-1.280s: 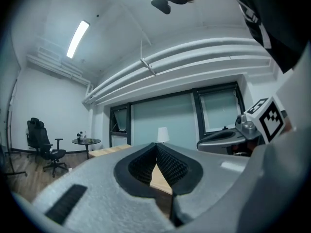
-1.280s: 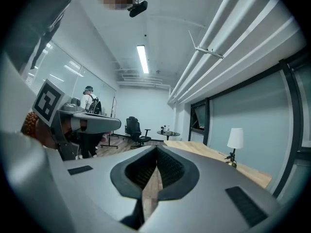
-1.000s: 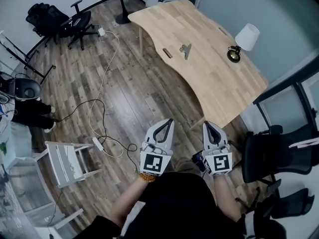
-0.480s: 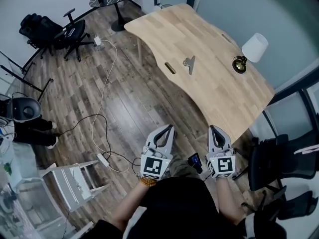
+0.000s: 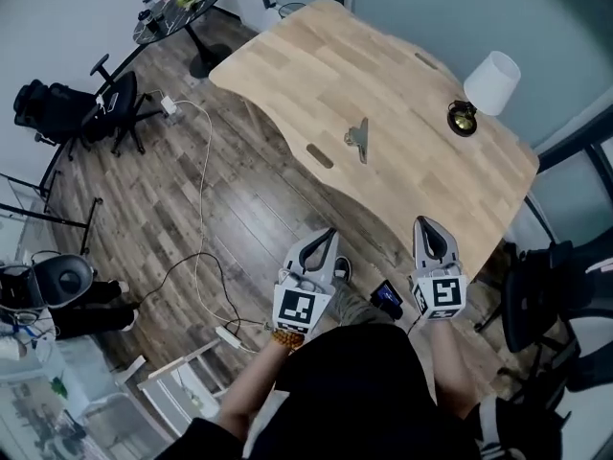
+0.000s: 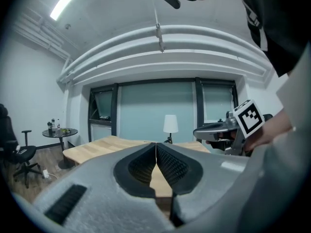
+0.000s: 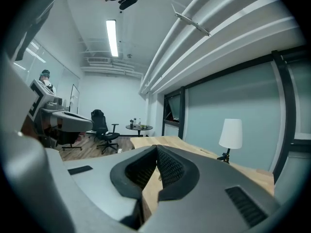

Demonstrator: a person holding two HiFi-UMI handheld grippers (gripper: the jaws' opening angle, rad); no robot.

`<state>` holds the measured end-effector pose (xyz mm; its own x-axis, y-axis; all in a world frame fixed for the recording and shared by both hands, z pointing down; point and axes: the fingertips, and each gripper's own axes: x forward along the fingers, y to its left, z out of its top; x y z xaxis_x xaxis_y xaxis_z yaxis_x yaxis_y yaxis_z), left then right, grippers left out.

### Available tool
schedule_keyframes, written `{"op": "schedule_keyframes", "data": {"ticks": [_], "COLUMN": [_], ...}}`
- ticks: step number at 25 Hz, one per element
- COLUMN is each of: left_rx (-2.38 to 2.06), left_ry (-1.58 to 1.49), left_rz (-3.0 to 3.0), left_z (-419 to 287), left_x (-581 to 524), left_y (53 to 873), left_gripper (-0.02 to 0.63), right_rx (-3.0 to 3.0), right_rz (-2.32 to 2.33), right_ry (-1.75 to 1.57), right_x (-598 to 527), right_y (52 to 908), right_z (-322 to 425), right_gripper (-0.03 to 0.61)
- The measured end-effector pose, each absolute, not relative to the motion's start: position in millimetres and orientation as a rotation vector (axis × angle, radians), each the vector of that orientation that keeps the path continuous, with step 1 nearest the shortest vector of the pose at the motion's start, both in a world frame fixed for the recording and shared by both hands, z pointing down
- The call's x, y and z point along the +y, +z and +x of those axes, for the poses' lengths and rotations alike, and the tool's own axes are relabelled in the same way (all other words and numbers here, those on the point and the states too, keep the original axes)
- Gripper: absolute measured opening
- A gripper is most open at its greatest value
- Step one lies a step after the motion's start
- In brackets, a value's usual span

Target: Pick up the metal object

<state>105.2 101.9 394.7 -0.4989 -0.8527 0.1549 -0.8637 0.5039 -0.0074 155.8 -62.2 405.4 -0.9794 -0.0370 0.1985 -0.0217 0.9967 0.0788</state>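
Note:
The metal object, a small silver clip, lies flat near the middle of the light wooden table, beside a dark slot. Both grippers hang over the floor short of the table's near edge, well apart from the clip. My left gripper is shut with nothing in it; its ribbed pads meet in the left gripper view. My right gripper is shut and empty too, and its pads touch in the right gripper view. The clip does not show in either gripper view.
A white-shaded lamp stands on the table's far right. A black chair sits at the right and another at the far left. There is a round dark table at the back. Cables and a power strip lie on the wood floor.
The table now lies closer below me and more central in the head view. Both grippers have moved forward toward its near edge and stay shut.

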Motion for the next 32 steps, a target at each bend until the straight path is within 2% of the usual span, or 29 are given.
{"op": "schedule_keyframes", "data": {"ticks": [8,15,32], "left_rx": [-2.464,-2.374,-1.912], "left_ry": [0.196,0.250,0.255], "left_rz": [1.598,1.670,2.062], "left_z": [13.7,-45.9,-185.7], "left_x": [50.7,28.6,-34.0], "left_y": [414.7,434.6,508.7], "left_gripper": [0.018,0.018,0.020], "right_rx": [-2.946,-2.928,-2.662], "right_rz": [0.173,0.275,0.998], "right_ry": [-0.080,-0.105,-0.142], "right_x": [-112.6,-125.0,-155.8], "right_y": [415.2,416.9,415.8], "right_z": [82.7,57.3,11.5], "right_gripper": [0.005,0.005,0.005]}}
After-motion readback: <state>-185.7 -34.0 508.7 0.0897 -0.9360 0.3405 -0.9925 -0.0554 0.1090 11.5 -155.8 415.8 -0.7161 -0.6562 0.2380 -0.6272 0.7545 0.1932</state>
